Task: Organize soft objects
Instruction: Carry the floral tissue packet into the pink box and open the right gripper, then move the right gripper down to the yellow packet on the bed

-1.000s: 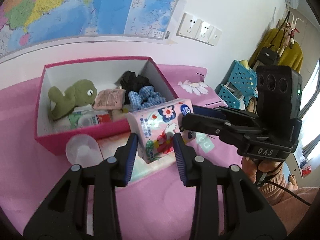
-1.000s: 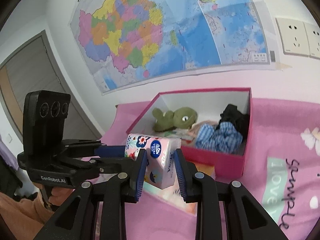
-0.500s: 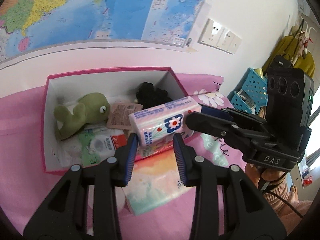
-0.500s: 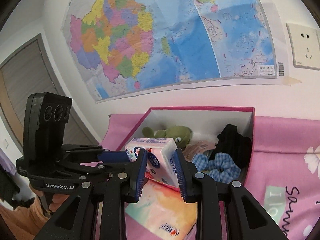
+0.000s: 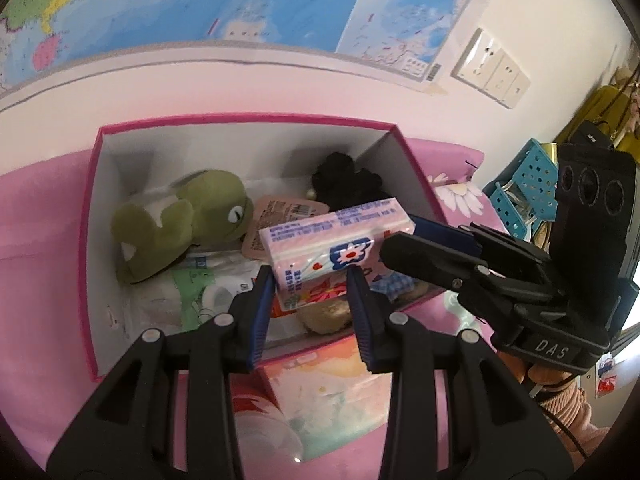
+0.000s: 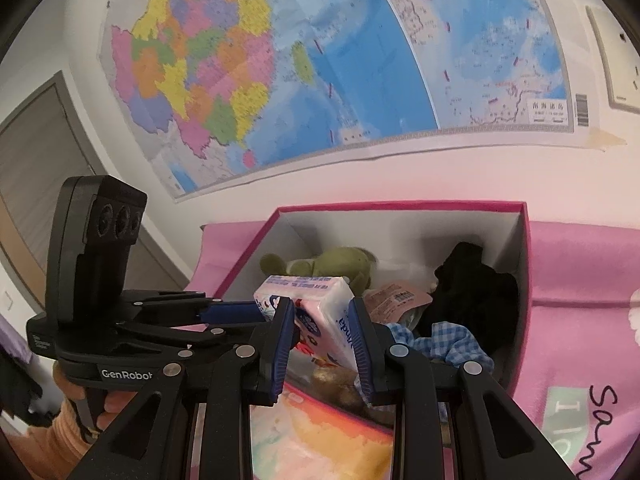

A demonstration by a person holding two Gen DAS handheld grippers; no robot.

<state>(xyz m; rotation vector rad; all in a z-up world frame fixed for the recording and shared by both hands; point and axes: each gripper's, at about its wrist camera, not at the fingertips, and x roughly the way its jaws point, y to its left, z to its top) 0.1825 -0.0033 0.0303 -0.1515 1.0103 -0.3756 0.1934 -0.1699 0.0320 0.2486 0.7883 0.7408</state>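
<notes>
Left wrist view: left gripper [image 5: 311, 280] clenched on the near end of the tissue pack [image 5: 336, 248]; right gripper [image 5: 404, 240] grasps its far right end. The pack, a second ago in front of the pink box [image 5: 90, 248], now hangs over its interior, above the green plush [image 5: 180, 224], black scrunchie [image 5: 344, 180] and pink sachet [image 5: 280, 216].

Right wrist view: right gripper [image 6: 322, 328] clamped on the tissue pack [image 6: 316, 304]; left gripper [image 6: 256, 312] holds the left end. Pink box [image 6: 524, 240] now nearer; blue checked scrunchie [image 6: 448, 340] lies right.

We pinch the tissue pack [image 6: 320, 312] with our right claw [image 6: 322, 344] above the pink box [image 6: 400, 210]; our left claw [image 6: 240, 312] grips its far end. Below lie a green plush [image 6: 336, 262], black fabric [image 6: 472, 292] and blue checked cloth [image 6: 448, 342].
</notes>
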